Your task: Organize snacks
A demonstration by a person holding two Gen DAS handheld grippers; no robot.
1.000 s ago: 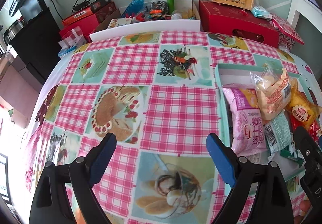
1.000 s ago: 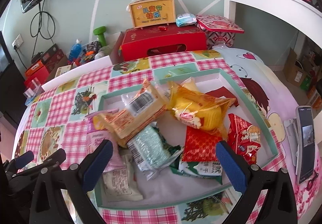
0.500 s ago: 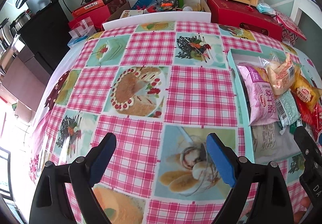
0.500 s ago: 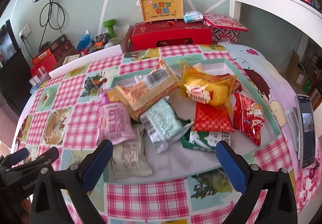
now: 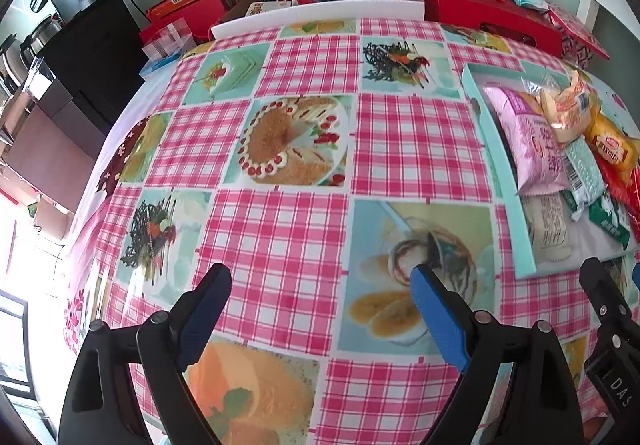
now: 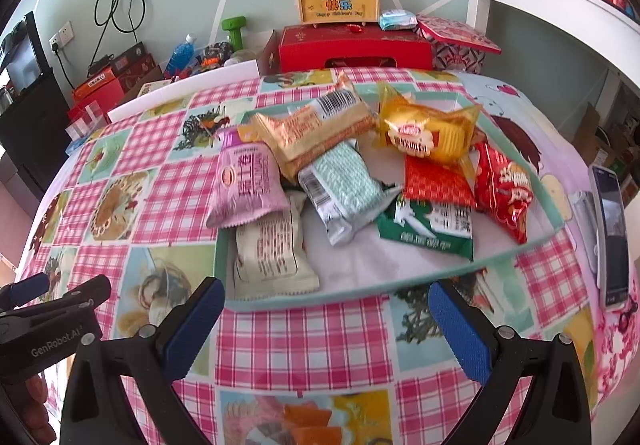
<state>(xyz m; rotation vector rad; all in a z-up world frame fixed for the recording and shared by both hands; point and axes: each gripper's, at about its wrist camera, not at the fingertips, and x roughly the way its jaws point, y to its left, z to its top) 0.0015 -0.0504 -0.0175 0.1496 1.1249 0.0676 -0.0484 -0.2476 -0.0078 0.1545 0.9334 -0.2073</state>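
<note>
Both the left gripper [image 5: 320, 309] and right gripper [image 6: 326, 315] hang spread wide and empty, short of the shallow mint-green tray [image 6: 520, 245]. The crinkly snack packets [image 6: 340, 189] lie heaped and overlapping inside it. Whether sorting is ahead or finished is unclear; any grasp should pinch one top packet's sealed edge.

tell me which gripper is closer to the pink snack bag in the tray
Right. The right gripper hangs open just before the tray's near rim, the pink snack bag ahead and slightly left. The left gripper sits open over bare tablecloth, well left of the tray.
</note>
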